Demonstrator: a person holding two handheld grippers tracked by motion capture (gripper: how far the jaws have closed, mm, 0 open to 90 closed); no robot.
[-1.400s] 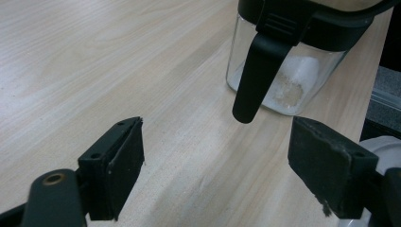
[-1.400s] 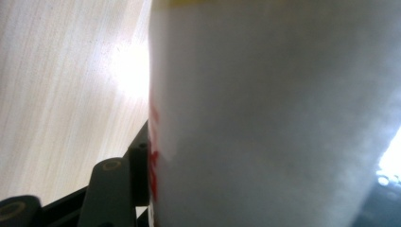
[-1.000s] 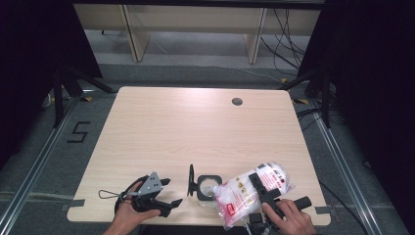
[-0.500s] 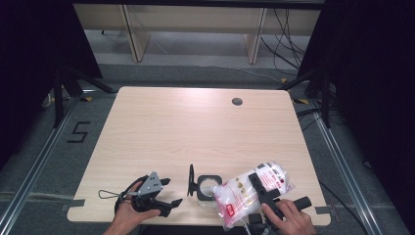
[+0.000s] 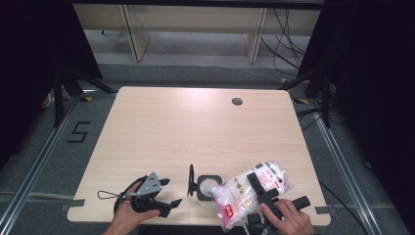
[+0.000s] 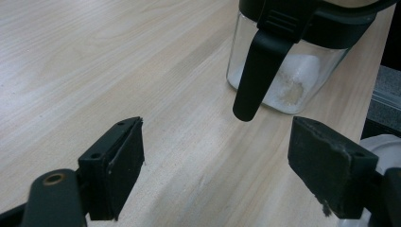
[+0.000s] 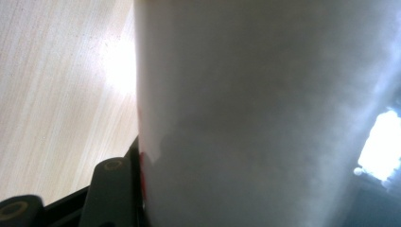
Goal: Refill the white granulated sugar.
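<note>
A clear plastic bag (image 5: 235, 196) of white powder with red labels lies tilted at the table's near right. Its low end reaches the mouth of a small glass jar (image 5: 208, 187). My right gripper (image 5: 260, 188) is shut on the bag's middle. In the right gripper view the white bag (image 7: 260, 109) presses against one black finger (image 7: 113, 194). The jar's black lid (image 5: 191, 180) stands flipped up on its left side. My left gripper (image 5: 172, 192) rests open on the table to the left of the jar. Ahead of its open jaws (image 6: 215, 161) stands the jar (image 6: 288, 80), with some white powder inside and a black clasp (image 6: 257, 71) hanging down.
The light wooden table (image 5: 186, 132) has a round cable hole (image 5: 237, 101) at its far right. Both hands work close to the near edge. Beyond the table stand pale shelf legs, with cables and dark stands at the sides.
</note>
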